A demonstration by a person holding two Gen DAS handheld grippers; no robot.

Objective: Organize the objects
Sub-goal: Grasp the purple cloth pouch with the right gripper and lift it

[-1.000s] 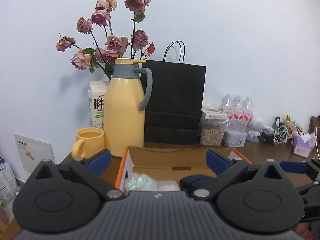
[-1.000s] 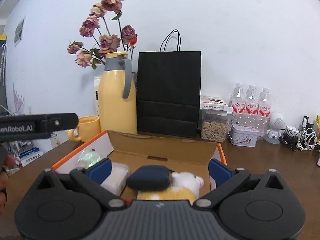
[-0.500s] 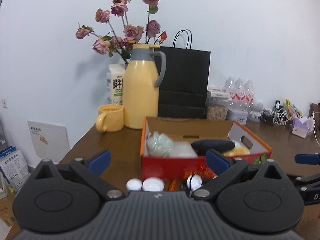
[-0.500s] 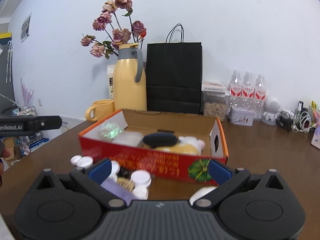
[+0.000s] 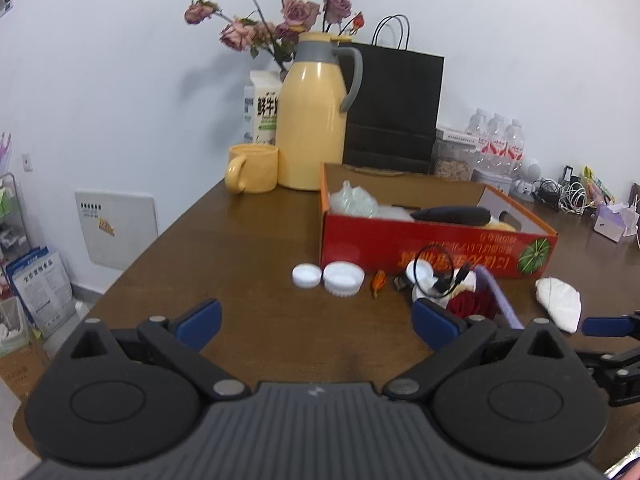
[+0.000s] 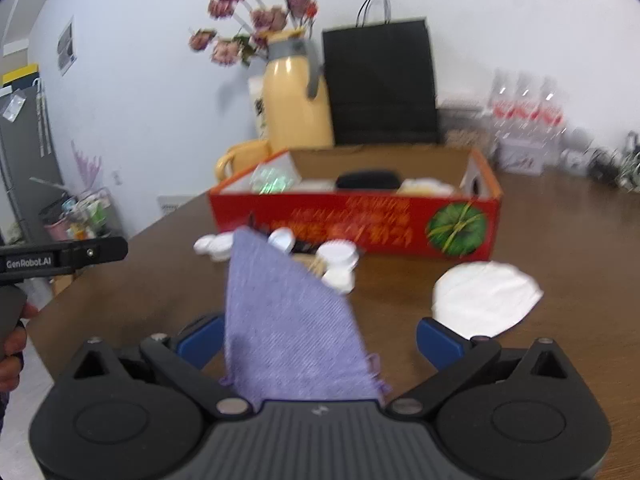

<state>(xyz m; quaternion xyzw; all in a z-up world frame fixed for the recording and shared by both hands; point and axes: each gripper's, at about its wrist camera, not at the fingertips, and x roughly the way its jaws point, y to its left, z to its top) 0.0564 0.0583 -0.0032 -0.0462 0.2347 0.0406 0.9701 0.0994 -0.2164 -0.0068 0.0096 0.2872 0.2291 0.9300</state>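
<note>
Left view, left tool (image 5: 316, 322): spread wide, empty, over bare table (image 5: 224, 256)
Left view, loose items: white caps (image 5: 328, 278) at 12 o'clock; white mask (image 5: 559, 309) at 2 o'clock
Right view, right tool (image 6: 318, 338): spread wide, gripping nothing; purple cloth (image 6: 288, 320) lies between its fingers
Progress: red box (image 6: 360, 224) partly filled; caps, cloth, mask left on table

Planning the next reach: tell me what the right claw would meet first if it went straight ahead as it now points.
The right claw stands open with the purple woven cloth already lying between its fingers, so it likely meets that first. Beyond lie white caps, then the red cardboard box; depth is unclear.
</note>
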